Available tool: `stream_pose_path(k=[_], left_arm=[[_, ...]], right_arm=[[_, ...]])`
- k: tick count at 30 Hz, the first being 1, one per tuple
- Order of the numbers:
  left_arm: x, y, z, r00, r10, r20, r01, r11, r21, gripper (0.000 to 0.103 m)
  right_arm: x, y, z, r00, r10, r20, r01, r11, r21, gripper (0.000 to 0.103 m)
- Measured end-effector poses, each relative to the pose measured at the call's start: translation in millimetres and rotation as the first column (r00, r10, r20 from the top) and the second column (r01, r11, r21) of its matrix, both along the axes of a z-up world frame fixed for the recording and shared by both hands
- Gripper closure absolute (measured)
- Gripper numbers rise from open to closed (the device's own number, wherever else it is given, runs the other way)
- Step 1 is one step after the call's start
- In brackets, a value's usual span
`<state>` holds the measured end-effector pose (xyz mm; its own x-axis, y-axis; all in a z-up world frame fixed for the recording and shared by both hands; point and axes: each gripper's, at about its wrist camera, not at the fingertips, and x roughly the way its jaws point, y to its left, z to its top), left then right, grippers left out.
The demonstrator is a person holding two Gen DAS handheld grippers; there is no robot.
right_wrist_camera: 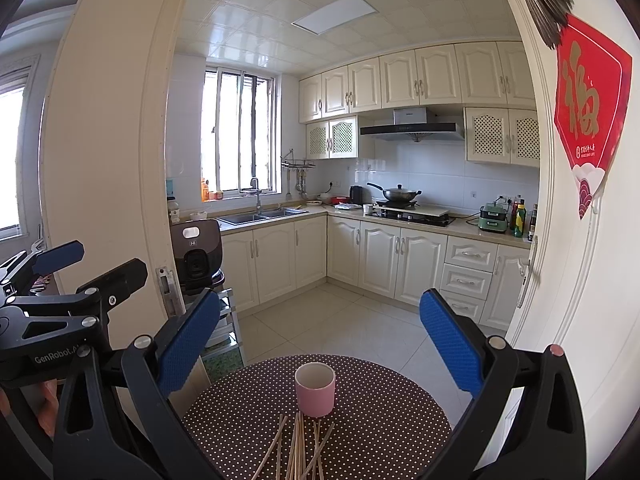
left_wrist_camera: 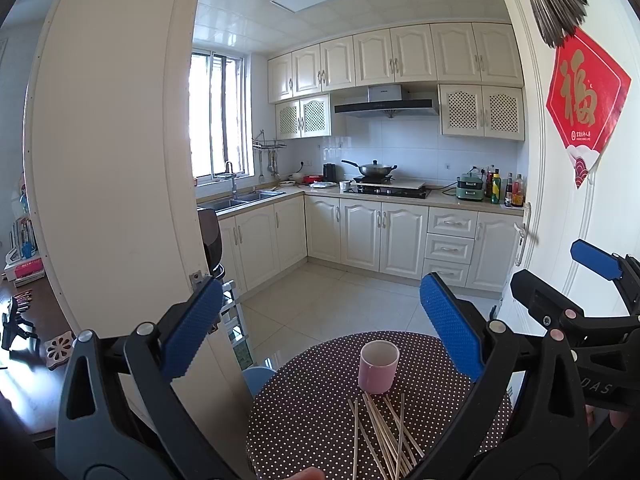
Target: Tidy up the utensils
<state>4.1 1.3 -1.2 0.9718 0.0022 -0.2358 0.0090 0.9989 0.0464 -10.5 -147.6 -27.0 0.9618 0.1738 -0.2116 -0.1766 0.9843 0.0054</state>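
Observation:
A pink cup [left_wrist_camera: 378,366] [right_wrist_camera: 315,389] stands upright and empty on a small round table with a brown dotted cover [left_wrist_camera: 304,408] [right_wrist_camera: 380,412]. Several thin wooden sticks [left_wrist_camera: 384,436] [right_wrist_camera: 298,452] lie loose on the cover just in front of the cup. My left gripper [left_wrist_camera: 320,328] is held above the table, open, nothing between its blue pads. My right gripper [right_wrist_camera: 320,336] is likewise open and empty, raised over the cup and sticks. Each gripper shows at the edge of the other's view: right one [left_wrist_camera: 560,280], left one [right_wrist_camera: 76,268].
A white door frame [left_wrist_camera: 120,160] stands at the left and an open white door [right_wrist_camera: 580,240] with a red paper sign at the right. Beyond the table lies tiled floor [right_wrist_camera: 344,328] and a kitchen with cabinets, sink and stove. A blue stool [left_wrist_camera: 256,378] sits beside the table.

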Motion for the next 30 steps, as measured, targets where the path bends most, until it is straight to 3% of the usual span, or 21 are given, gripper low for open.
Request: stream_pose_path(k=[30], left_arm=[[0.4,-3.4,-3.6,1.000,-0.005,-0.015,0.005,1.000,0.002,0.006]], right_arm=[[2.1,-8.3,2.2,1.000,-0.004,-0.008,0.004,1.000,-0.001,0.007]])
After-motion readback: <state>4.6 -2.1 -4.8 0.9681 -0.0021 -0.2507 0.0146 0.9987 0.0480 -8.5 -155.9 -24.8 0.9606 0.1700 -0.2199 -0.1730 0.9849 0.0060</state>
